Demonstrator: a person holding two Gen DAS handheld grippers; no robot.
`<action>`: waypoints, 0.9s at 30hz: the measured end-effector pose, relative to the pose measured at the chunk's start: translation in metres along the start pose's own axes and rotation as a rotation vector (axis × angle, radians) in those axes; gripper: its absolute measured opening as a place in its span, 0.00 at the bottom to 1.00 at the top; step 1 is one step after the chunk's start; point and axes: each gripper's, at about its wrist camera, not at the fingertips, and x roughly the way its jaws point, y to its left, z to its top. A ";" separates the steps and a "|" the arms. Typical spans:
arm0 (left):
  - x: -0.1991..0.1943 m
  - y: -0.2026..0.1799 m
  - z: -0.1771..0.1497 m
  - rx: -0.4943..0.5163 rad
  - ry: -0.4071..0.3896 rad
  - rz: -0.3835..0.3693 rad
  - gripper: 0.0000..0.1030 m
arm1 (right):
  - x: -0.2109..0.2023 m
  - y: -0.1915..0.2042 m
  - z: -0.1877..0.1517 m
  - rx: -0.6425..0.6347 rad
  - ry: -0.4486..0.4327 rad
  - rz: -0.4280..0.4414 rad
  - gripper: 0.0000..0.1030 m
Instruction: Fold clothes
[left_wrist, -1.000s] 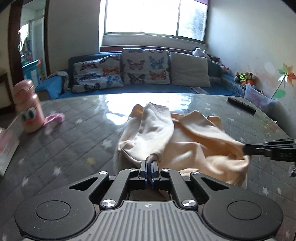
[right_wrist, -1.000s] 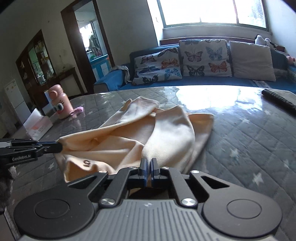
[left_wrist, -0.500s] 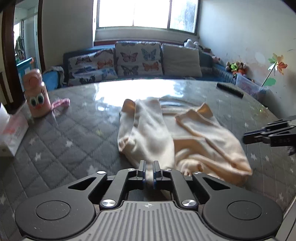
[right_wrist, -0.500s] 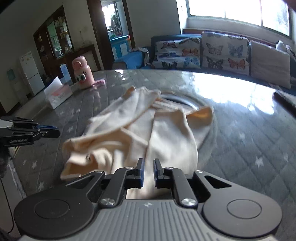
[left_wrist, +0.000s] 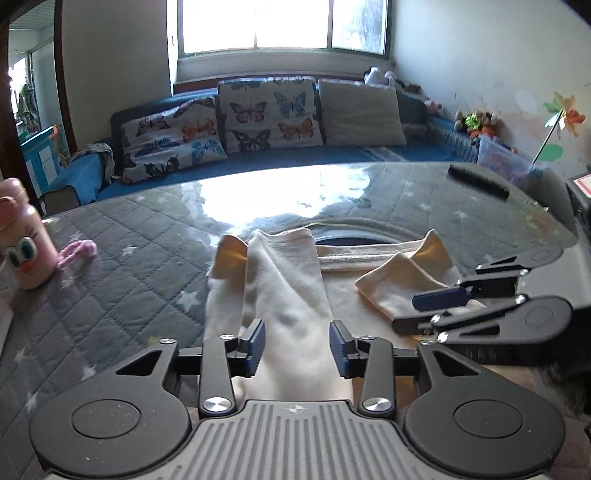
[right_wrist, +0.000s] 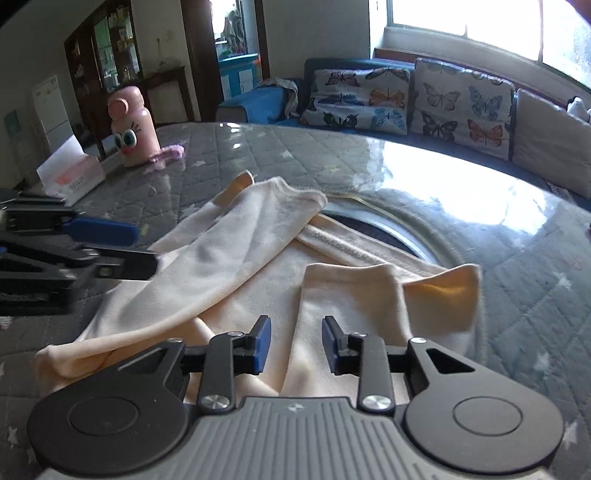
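A cream long-sleeved garment (left_wrist: 291, 295) lies on the grey quilted table (left_wrist: 129, 266), both sleeves folded in over its body. My left gripper (left_wrist: 297, 345) hovers over the near end of the left sleeve; its jaws are opening, with the cloth lying between the pads and not pressed by them. In the right wrist view the garment (right_wrist: 343, 291) spreads ahead, and my right gripper (right_wrist: 295, 343) is also opening above the right sleeve's near end, pads off the cloth. Each gripper shows in the other's view, the right gripper (left_wrist: 439, 299) at the right edge and the left gripper (right_wrist: 103, 229) at the left.
A pink bottle with cartoon eyes (right_wrist: 131, 129) and a pink strap (right_wrist: 170, 151) stand at the table's left, a tissue box (right_wrist: 70, 173) beside them. A black remote (left_wrist: 478, 181) lies far right. A sofa with butterfly cushions (left_wrist: 266, 114) runs behind the table.
Both grippers were shut on the sleeve ends and have opened, letting the cloth go. The lifted, bunched garment now lies flatter with the sleeves laid inward.
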 end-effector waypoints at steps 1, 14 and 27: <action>0.008 -0.001 0.002 0.003 0.011 0.000 0.42 | 0.005 0.000 0.000 0.000 0.008 0.001 0.29; 0.066 -0.028 0.019 0.112 0.045 0.002 0.41 | 0.000 -0.006 -0.009 -0.058 -0.032 -0.087 0.02; 0.063 -0.005 0.019 0.024 0.027 0.062 0.03 | -0.080 -0.074 -0.036 0.193 -0.146 -0.155 0.02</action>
